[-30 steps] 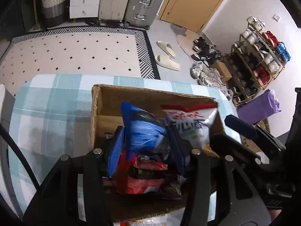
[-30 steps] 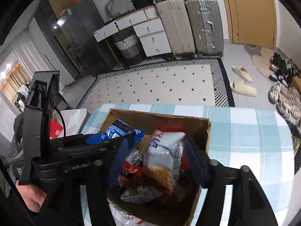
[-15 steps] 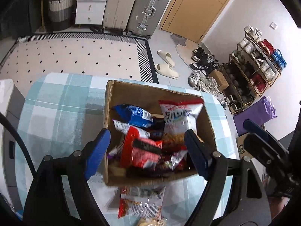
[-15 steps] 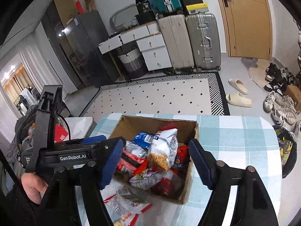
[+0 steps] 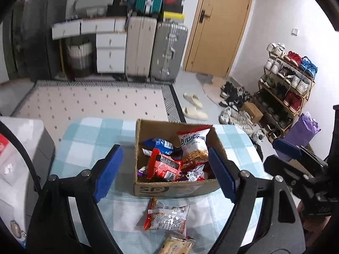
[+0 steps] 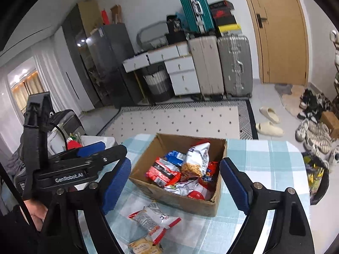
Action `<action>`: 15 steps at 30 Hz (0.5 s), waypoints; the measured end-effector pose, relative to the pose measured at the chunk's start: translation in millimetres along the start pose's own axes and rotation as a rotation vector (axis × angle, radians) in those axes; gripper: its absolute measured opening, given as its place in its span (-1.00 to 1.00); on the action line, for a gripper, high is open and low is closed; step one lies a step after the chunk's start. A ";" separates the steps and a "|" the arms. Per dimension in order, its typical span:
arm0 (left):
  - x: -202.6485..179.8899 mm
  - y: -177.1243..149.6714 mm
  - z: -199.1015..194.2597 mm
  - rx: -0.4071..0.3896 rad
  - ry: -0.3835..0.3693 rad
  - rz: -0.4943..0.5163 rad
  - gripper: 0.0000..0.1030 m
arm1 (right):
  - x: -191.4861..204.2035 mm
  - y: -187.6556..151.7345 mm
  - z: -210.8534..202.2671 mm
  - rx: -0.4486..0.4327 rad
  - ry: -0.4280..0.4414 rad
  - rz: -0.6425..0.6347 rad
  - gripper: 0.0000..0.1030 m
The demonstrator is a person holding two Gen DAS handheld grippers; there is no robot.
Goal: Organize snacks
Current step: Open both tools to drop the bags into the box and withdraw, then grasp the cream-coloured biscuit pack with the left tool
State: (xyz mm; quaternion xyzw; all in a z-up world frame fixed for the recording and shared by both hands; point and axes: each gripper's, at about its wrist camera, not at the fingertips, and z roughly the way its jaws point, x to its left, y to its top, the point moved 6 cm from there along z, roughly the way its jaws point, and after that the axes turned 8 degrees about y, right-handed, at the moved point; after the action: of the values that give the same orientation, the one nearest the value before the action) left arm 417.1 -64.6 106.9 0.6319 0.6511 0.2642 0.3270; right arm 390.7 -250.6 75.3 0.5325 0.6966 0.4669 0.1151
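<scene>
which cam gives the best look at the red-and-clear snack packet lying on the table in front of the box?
Left wrist: the red-and-clear snack packet lies whole and nearly centred, just in front of the cardboard box. Right wrist also shows it whole, but skewed, lower-left, close to the blue finger pad.

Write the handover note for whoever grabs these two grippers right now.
Left gripper: jaws have just been opening, nothing between them.
Right gripper: the same, empty.
Brown cardboard box on the blue checked tablecloth holds a heap of snack bags.
Done: those bags are boxed.
Left: red-and-clear noodle packet and yellow biscuit packet, both lying in front of the box.
</scene>
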 end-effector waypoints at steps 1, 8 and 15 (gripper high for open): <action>-2.0 0.0 -8.9 -0.017 0.010 0.013 0.59 | 5.8 -1.7 -5.2 -0.008 0.002 -0.020 0.76; -15.7 -11.0 -78.9 -0.150 0.012 0.055 0.68 | 31.9 -20.1 -28.7 -0.033 0.005 -0.099 0.79; -17.9 -30.1 -135.9 -0.248 0.007 0.047 0.99 | 49.5 -34.8 -62.3 -0.112 0.021 -0.114 0.93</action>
State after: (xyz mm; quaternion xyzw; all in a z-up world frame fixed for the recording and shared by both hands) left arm 294.0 -74.9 173.6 0.6006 0.5996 0.3525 0.3942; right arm 307.5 -241.3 98.6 0.4798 0.6998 0.5032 0.1639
